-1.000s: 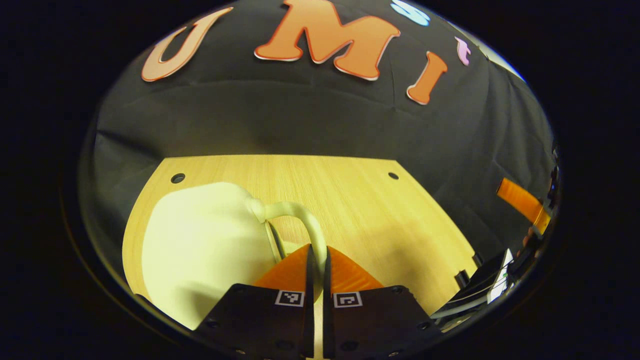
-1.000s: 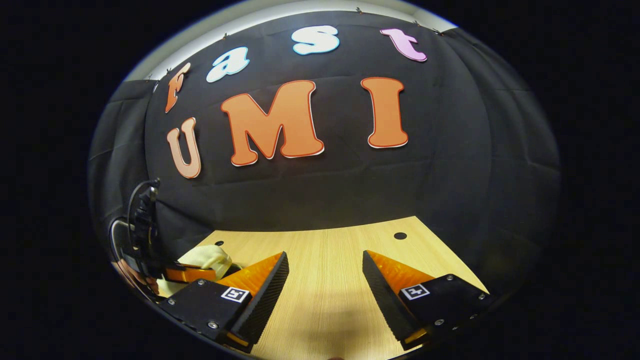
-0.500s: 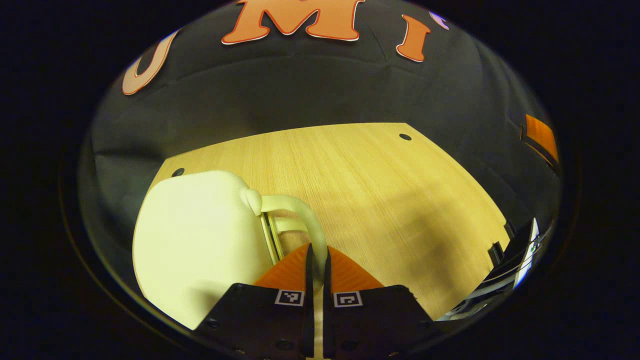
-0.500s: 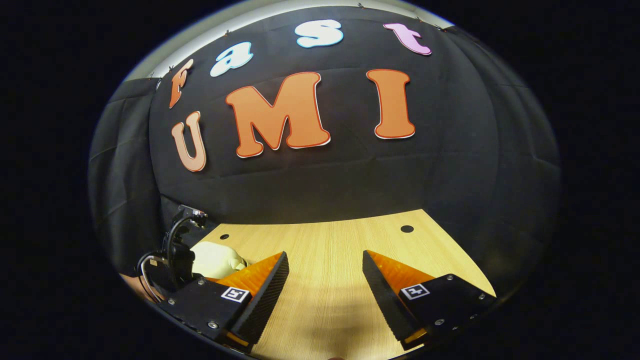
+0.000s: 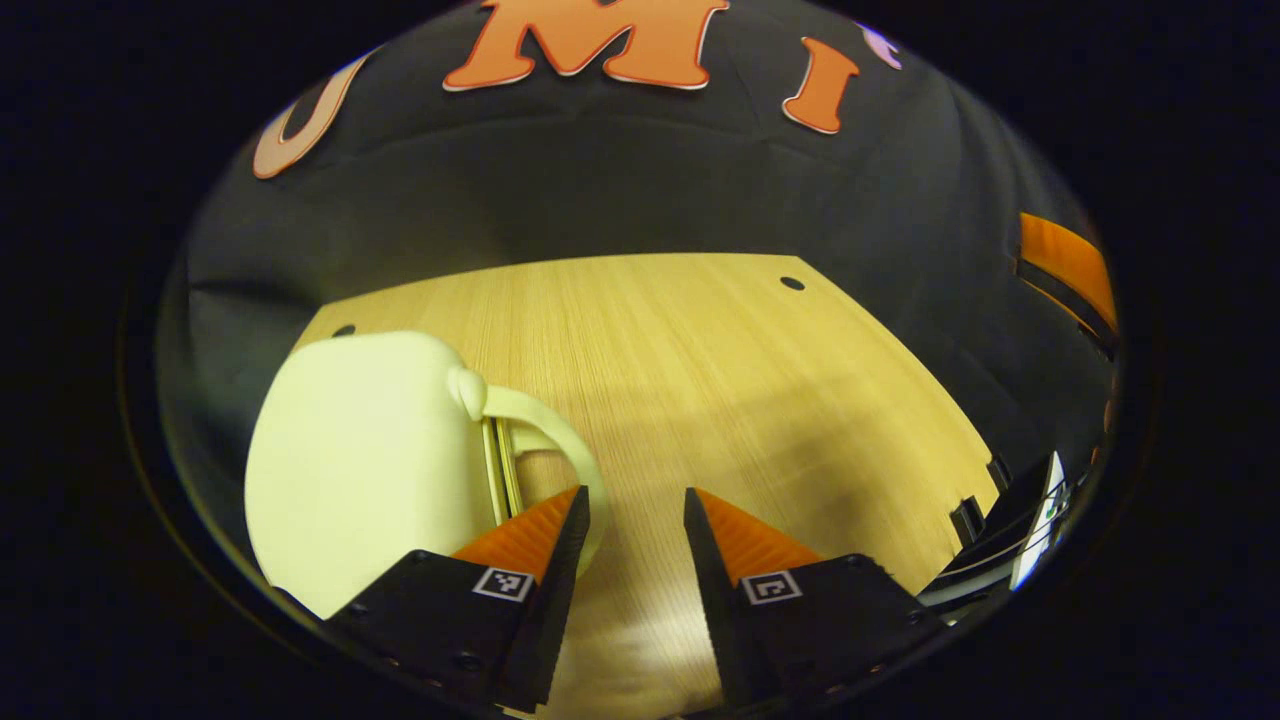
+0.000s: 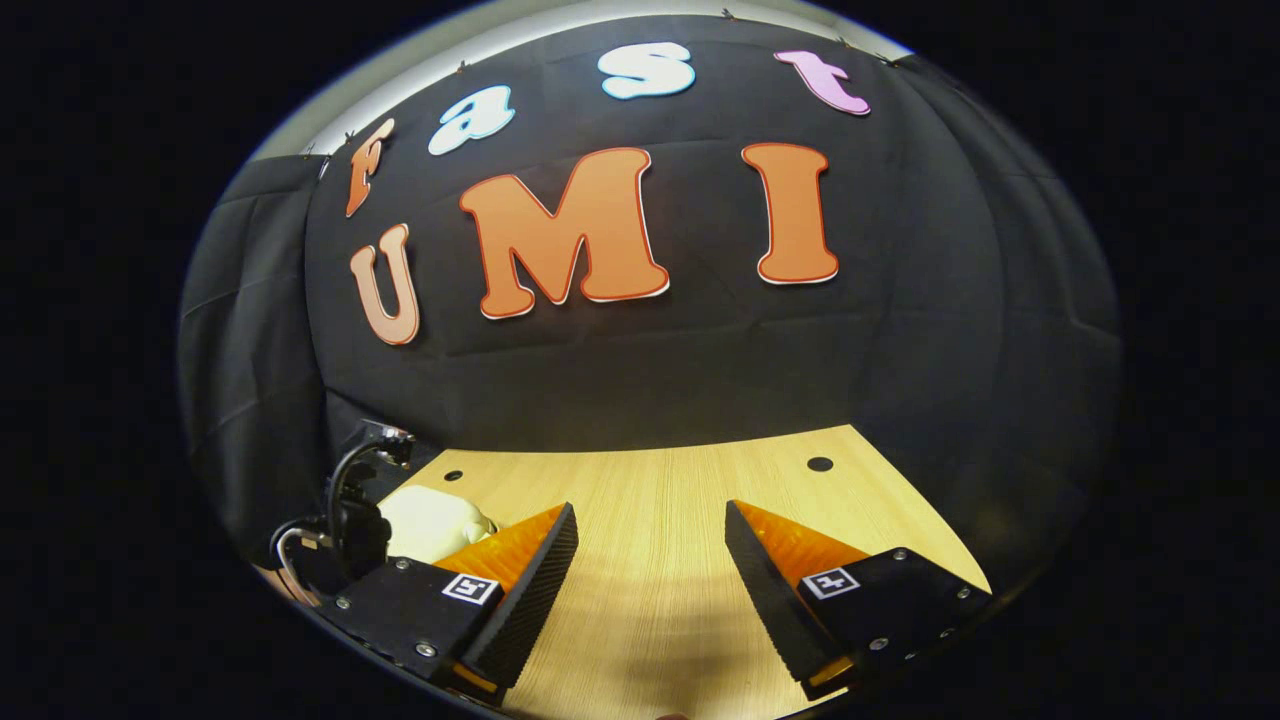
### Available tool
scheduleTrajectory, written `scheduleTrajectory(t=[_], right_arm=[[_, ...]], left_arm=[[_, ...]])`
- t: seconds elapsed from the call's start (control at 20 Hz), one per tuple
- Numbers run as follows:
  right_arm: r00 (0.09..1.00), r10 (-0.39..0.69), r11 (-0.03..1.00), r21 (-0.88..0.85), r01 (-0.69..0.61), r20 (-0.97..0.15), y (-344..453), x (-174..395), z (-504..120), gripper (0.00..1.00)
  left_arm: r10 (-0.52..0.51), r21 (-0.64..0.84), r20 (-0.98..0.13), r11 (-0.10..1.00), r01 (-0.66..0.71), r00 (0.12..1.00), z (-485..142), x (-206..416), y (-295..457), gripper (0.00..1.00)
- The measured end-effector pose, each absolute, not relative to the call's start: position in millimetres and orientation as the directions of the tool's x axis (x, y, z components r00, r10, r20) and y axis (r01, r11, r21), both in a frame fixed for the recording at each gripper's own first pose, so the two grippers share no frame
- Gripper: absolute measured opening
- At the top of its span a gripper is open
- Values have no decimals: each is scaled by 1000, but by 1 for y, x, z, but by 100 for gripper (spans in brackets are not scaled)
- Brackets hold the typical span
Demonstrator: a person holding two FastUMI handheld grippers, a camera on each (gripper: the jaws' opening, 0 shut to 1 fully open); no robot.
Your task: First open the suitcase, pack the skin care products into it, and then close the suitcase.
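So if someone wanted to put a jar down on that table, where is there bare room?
Most of the wooden table is bare, from the cream suitcase across to its far edge by the black cloth. It is crowded only at the suitcase handle, which the open left gripper sits beside. Between the open right gripper fingers lies bare wood too.

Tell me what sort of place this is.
Most likely a staged recording booth, not a home: black cloth wall behind, a bare wooden table with drilled holes, and one cream suitcase set on it between two handheld grippers.
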State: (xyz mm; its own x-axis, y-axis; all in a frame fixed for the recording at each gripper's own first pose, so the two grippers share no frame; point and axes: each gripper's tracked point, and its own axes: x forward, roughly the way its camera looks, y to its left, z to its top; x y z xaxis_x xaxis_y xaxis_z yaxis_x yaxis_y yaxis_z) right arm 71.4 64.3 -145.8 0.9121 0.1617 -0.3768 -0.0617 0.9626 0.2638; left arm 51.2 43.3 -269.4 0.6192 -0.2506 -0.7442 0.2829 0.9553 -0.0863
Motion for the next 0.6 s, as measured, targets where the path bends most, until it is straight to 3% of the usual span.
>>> scheduleTrajectory(t=[0.1, 0.15, 0.35, 0.6], right_arm=[[928, 142, 967, 249, -55, -344, 62, 75, -137, 95], [937, 129, 969, 241, -50, -326, 59, 76, -132, 95], [961, 94, 973, 227, -35, -258, 55, 80, -111, 95], [988, 71, 984, 170, -47, -139, 61, 86, -73, 94]], left_arm=[[-254, -56, -664, 955, 291, 704, -236, 65, 41, 78], [-248, -41, -620, 958, 285, 744, -217, 68, 37, 92], [-217, 39, -404, 966, 254, 889, -131, 88, 40, 95], [-207, 83, -139, 972, 220, 968, -36, 87, 41, 97]])
